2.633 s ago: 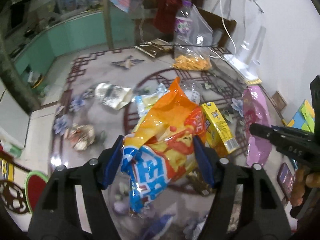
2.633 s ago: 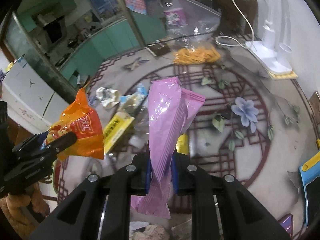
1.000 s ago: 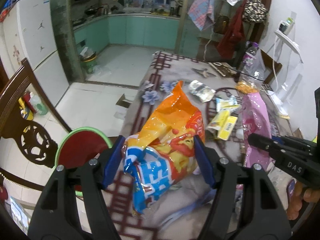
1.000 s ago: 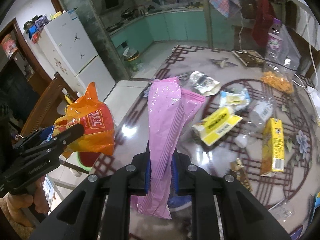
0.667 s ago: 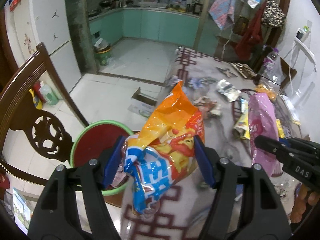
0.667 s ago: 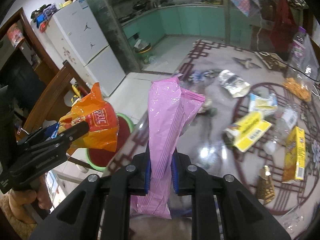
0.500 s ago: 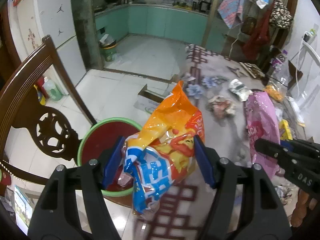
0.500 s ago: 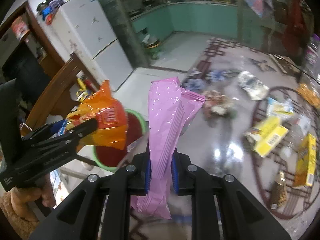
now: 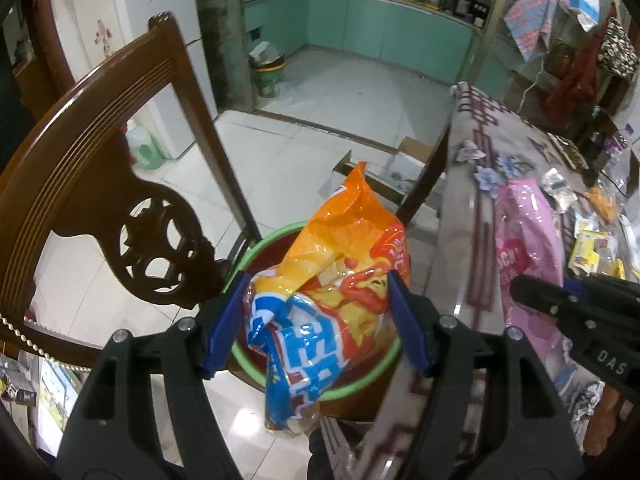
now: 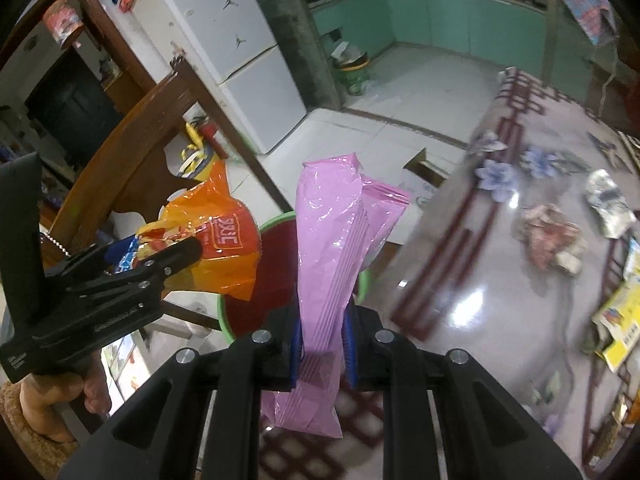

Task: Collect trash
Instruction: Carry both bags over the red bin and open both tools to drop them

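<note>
A: What does the left wrist view show?

B: The left gripper [image 9: 316, 320] clamps a crinkled orange-and-blue snack bag [image 9: 332, 280] over a green-rimmed red bin [image 9: 360, 384], beside a carved wooden chair [image 9: 120, 168]. The bag hides most of the bin.

A: And the right wrist view?

B: The right gripper [image 10: 322, 336] pinches a tall pink wrapper [image 10: 332, 256] near the bin. Blurred litter lies on the tabletop [image 10: 460, 300].

The glass-topped table [image 10: 460, 280] (red lattice pattern) carries a crumpled wrapper [image 10: 550, 236] and a yellow carton [image 10: 622, 320]
</note>
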A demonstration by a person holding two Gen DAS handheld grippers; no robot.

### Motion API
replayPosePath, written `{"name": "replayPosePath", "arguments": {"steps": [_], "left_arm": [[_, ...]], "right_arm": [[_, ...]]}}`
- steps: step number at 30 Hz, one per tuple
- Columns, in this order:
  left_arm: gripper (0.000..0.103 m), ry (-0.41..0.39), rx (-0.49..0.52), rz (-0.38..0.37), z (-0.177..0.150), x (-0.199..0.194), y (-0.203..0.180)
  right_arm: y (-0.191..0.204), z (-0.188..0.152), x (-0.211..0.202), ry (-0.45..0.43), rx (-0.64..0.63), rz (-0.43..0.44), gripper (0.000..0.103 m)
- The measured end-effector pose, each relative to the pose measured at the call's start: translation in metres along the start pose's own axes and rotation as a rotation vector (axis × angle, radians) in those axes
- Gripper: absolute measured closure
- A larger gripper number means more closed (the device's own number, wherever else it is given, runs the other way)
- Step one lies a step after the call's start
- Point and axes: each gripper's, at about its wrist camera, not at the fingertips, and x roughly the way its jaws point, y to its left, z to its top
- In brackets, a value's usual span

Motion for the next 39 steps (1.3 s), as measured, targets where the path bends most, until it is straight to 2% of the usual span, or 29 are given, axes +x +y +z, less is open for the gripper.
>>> {"name": "replayPosePath", "arguments": {"steps": [5, 12, 13, 14, 15, 16, 25, 33, 39], "left_arm": [[0.037, 0.014, -0.02, 0.007, 0.003, 0.01, 0.019], [0.035, 0.021, -0.059, 0.029, 0.009, 0.023, 0.036], [0.031, 0.021, -0.068, 0.033, 0.01, 0.024, 0.038], [0.023, 0.02, -0.072, 0.04, 0.011, 0.025, 0.04], [0.021, 0.016, -0.078, 0.048, 0.011, 0.025, 0.041], [0.02, 0.014, -0.082, 0.049, 0.011, 0.025, 0.042], [0.019, 0.004, -0.08, 0.032, 0.012, 0.017, 0.032], [0.016, -0.01, -0.03, -0.021, 0.006, 0.005, -0.012], [0.016, -0.009, -0.002, -0.065, -0.001, 0.0, -0.057]], "right_arm": [[0.013, 0.008, 0.027, 0.039, -0.022, 0.01, 0.087], [0.017, 0.015, 0.039, 0.024, -0.032, 0.033, 0.081], [0.018, 0.017, 0.039, 0.019, -0.033, 0.032, 0.076], [0.017, 0.018, 0.038, 0.012, -0.032, 0.034, 0.061], [0.017, 0.018, 0.037, 0.007, -0.028, 0.035, 0.052], [0.016, 0.018, 0.035, -0.005, -0.022, 0.038, 0.048], [0.003, 0.012, 0.005, -0.049, 0.005, 0.022, 0.048], [-0.031, -0.011, -0.036, -0.082, 0.061, -0.029, 0.048], [-0.075, -0.04, -0.068, -0.091, 0.136, -0.086, 0.047]]}}
